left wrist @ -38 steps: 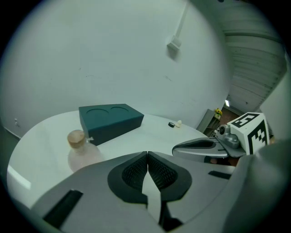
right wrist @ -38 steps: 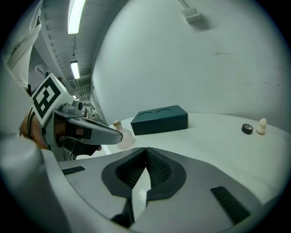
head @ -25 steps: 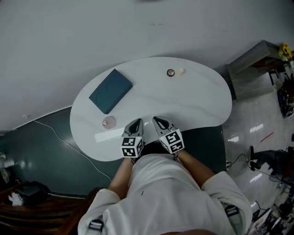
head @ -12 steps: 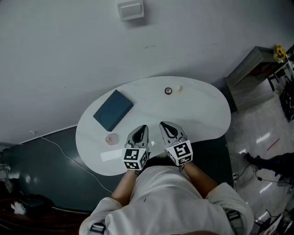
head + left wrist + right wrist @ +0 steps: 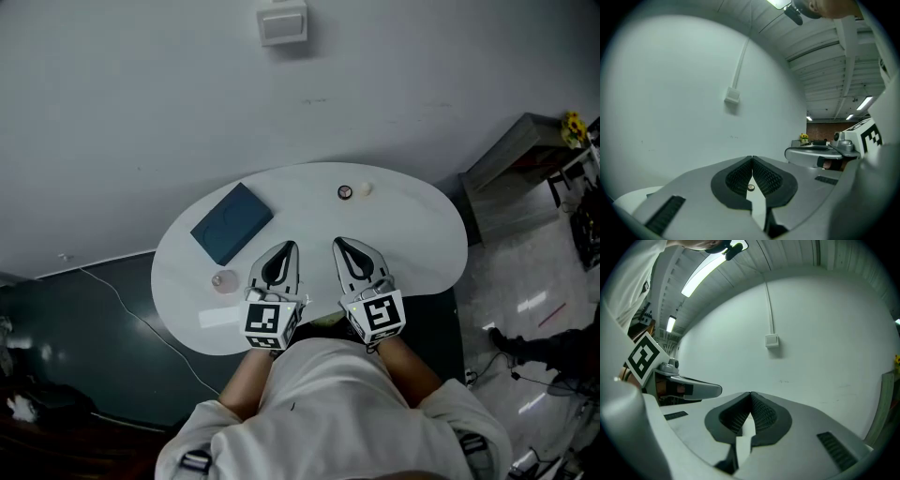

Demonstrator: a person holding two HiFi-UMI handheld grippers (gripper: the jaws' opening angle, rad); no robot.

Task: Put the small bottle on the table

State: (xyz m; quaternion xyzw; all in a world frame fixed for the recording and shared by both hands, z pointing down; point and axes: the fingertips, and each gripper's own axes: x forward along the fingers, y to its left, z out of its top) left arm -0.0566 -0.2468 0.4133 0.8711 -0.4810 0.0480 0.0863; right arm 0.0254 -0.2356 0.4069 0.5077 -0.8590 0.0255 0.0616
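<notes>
A white kidney-shaped table [image 5: 412, 234] stands below me. Near its front left edge sits a small round pinkish thing [image 5: 224, 280], possibly the small bottle seen from above. A dark-ringed round item [image 5: 345, 192] and a pale small item [image 5: 366, 188] lie at the far edge. My left gripper [image 5: 289, 246] and right gripper [image 5: 339, 243] hover side by side over the table's near middle, both shut and empty. In the left gripper view the shut jaw tips [image 5: 752, 158] frame the ringed item [image 5: 750, 187]. The right gripper [image 5: 750, 393] points at the wall.
A dark teal book [image 5: 232, 222] lies on the table's left part. A white box [image 5: 282, 24] is fixed to the grey wall behind. A cable [image 5: 122, 291] runs over the dark floor at left. A grey shelf with yellow flowers [image 5: 572, 127] stands at right.
Both grippers have moved a little forward over the table, still shut. The head view has tilted up, bringing the wall box into sight.
</notes>
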